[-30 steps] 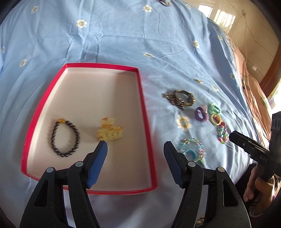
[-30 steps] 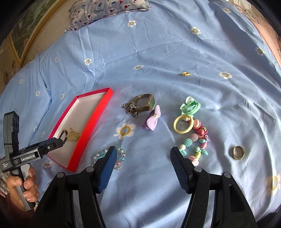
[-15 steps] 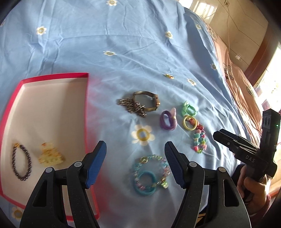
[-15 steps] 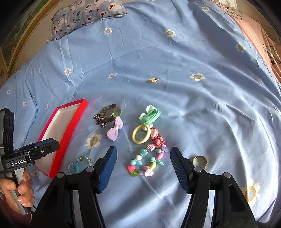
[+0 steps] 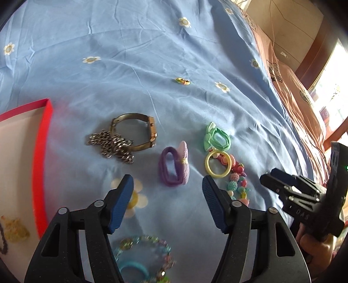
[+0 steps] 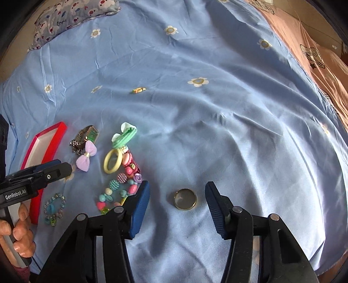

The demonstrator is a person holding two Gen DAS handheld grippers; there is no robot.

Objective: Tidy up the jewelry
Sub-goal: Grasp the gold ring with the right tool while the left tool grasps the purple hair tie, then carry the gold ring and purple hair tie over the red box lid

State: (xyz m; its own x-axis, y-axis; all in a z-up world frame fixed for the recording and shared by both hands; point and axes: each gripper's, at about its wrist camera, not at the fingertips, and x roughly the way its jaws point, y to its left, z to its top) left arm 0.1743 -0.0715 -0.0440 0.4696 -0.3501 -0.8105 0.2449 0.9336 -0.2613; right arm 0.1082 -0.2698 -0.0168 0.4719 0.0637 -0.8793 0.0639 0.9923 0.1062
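Blue daisy-print bedsheet (image 6: pixel 217 108), patterned pillow (image 6: pixel 71 15), pinkish-brown blanket (image 5: pixel 289 87), sunlit window (image 5: pixel 332 95).

Left wrist fisheye: low and close, facing forward and down along two blue-padded fingers (image 5: pixel 124 200) over the blue daisy-print bedsheet (image 5: pixel 130 54). Right wrist fisheye: similar height, facing forward and down from further right, fingers (image 6: pixel 141 204) framing a plain gold ring (image 6: pixel 185 199). Shared by both: red-rimmed cardboard tray (image 5: pixel 42 139) (image 6: pixel 49 139), purple bow hair tie (image 5: pixel 175 168) (image 6: pixel 86 155), yellow hair ring (image 5: pixel 218 164) (image 6: pixel 113 161), each opposite gripper (image 5: pixel 289 191) (image 6: pixel 37 176).
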